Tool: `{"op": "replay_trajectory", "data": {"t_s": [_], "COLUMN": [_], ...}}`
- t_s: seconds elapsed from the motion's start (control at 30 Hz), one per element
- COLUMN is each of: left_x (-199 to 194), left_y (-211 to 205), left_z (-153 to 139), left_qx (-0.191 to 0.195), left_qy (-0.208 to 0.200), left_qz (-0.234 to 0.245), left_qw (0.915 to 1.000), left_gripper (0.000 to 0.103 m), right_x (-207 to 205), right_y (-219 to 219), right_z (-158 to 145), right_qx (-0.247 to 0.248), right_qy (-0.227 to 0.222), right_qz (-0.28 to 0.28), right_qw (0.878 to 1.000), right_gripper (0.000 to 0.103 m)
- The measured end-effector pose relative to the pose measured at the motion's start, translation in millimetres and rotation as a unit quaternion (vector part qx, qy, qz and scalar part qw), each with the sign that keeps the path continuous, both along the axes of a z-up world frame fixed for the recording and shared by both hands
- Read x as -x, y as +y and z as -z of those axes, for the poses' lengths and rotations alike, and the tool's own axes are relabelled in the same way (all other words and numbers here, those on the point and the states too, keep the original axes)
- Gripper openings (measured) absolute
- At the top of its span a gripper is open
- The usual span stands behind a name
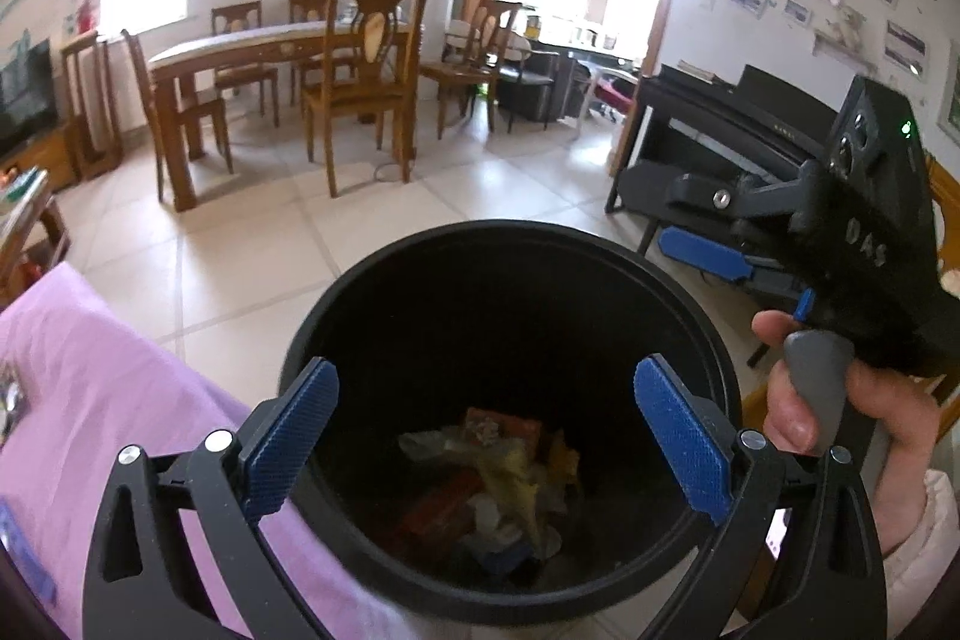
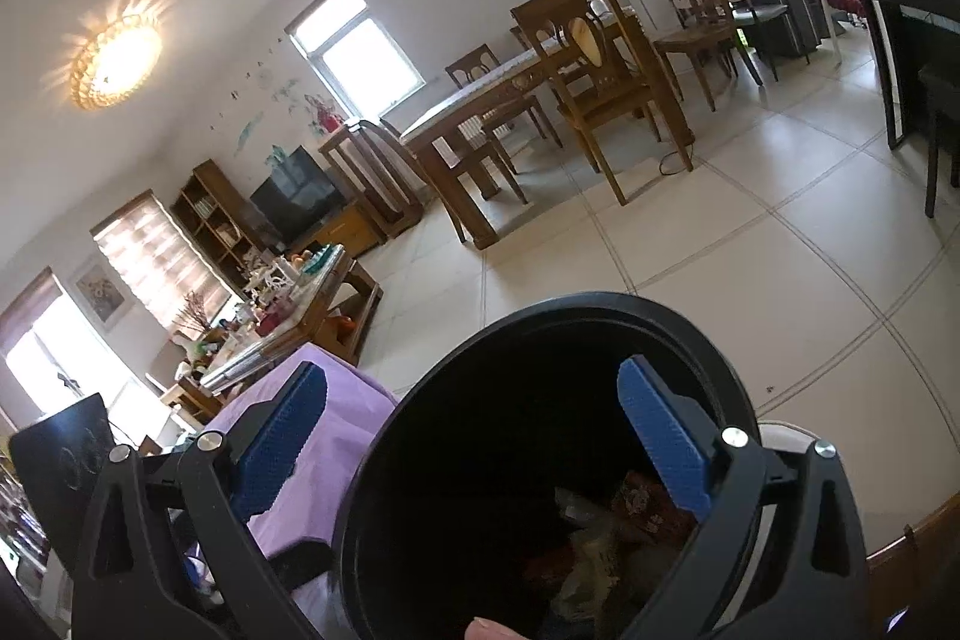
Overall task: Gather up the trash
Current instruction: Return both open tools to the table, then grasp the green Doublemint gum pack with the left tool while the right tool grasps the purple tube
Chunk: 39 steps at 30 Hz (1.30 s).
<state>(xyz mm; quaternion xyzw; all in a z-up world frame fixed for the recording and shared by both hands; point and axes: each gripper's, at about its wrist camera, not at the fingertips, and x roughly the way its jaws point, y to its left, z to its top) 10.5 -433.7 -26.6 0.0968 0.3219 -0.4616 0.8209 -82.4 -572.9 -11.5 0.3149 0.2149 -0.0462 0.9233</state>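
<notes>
A black round trash bin (image 1: 420, 274) stands on the floor beside a purple-covered table (image 1: 108, 388). Crumpled wrappers and other trash (image 1: 504, 484) lie at its bottom. My left gripper (image 1: 486, 436) is open and empty, its blue pads (image 1: 288, 442) spread over the bin's mouth. My right gripper (image 2: 474, 436) is also open and empty above the bin (image 2: 540, 316), with the trash (image 2: 606, 532) below it. In the left wrist view the right gripper's body (image 1: 852, 232) shows at the right, held by a hand.
A wooden dining table with chairs (image 1: 282, 58) stands across the tiled floor. A black piano (image 1: 738, 124) is at the right. A cluttered coffee table (image 2: 288, 310) and a TV (image 2: 297, 202) are at the left.
</notes>
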Motion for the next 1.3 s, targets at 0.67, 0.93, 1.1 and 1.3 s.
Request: {"op": "replay_trajectory", "data": {"t_s": [0.67,0.93,1.1,1.3], "left_x": [-24.1,-69.6,-90.8,-110.8], "left_y": [223.4,340.9,362.8,362.7], "left_z": [-33.4,-12.2,13.3,31.0], "left_qx": [0.047,0.001,-0.054,-0.08], "left_qy": [0.02,0.061,0.101,0.134], "left_qz": [-0.164,-0.299,-0.309,-0.299], "left_qw": [0.9851,0.9524,0.9443,0.9415], "left_gripper": [0.098,0.097,0.08,0.051], "right_x": [-43.3,-72.2,-83.6,-86.3], "right_y": [126.2,232.2,292.2,338.0], "right_z": [-22.5,-21.3,-10.5,6.9], "right_qx": [0.075,0.146,0.171,0.196], "right_qy": [0.024,0.051,0.081,0.114], "right_qz": [-0.103,-0.235,-0.309,-0.361], "right_qw": [0.992,0.959,0.932,0.904], "right_gripper": [0.097,0.084,0.081,0.075]}}
